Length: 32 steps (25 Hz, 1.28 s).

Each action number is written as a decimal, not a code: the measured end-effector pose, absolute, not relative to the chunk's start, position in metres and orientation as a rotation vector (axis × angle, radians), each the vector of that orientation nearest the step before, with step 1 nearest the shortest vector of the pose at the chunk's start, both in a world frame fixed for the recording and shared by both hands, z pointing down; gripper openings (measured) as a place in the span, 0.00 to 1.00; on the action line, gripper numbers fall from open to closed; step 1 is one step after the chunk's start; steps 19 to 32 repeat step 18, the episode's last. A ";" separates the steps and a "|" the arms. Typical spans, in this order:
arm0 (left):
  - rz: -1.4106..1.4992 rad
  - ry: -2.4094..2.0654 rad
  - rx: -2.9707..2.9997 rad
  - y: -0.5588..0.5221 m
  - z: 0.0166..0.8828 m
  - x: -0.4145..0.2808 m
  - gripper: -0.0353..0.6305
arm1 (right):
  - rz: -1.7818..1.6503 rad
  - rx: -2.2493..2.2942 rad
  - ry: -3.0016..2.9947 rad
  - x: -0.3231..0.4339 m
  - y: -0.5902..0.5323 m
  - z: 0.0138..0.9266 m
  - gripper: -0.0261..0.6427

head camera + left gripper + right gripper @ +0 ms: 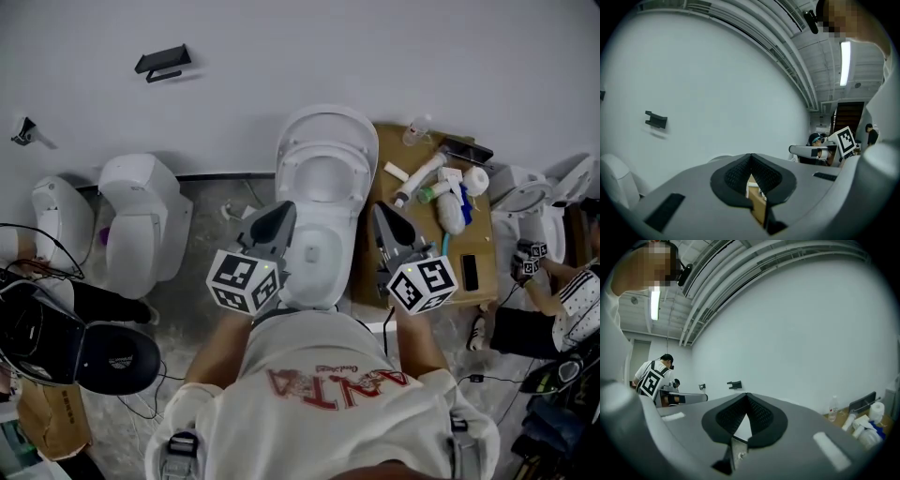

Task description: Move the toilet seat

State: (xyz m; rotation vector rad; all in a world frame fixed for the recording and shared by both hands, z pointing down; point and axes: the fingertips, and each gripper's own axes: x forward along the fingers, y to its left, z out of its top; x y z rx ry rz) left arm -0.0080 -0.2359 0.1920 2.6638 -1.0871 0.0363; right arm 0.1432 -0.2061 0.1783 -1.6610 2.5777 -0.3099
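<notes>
The white toilet [317, 255] stands against the wall straight ahead of me. Its lid and seat [326, 150] look raised and lean back on the wall. My left gripper [283, 212] is shut and hangs above the bowl's left rim. On the other side my right gripper [383, 212] is also shut, above the bowl's right rim. Neither holds nor touches anything. In the left gripper view the shut gripper [751, 157] faces the bare white wall. In the right gripper view the shut gripper [746, 396] faces that wall too.
A low wooden table [386, 246] with bottles, tubes and a phone stands right of the toilet. Two more toilets [141, 217] stand at the left, another [536, 202] at the right. A second person [562, 305] works there. A black bracket [161, 62] hangs on the wall.
</notes>
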 end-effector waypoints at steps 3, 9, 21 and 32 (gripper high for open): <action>0.037 -1.104 2.654 -0.238 0.192 -0.013 0.07 | -0.316 -1.646 2.584 0.140 -0.208 0.180 0.04; 0.049 -1.125 2.667 -0.243 0.190 -0.015 0.07 | -0.339 -1.595 2.610 0.133 -0.212 0.185 0.04; 0.054 -1.127 2.680 -0.242 0.187 -0.018 0.07 | -0.351 -1.563 2.615 0.125 -0.211 0.183 0.04; 0.054 -1.127 2.680 -0.242 0.187 -0.018 0.07 | -0.351 -1.563 2.615 0.125 -0.211 0.183 0.04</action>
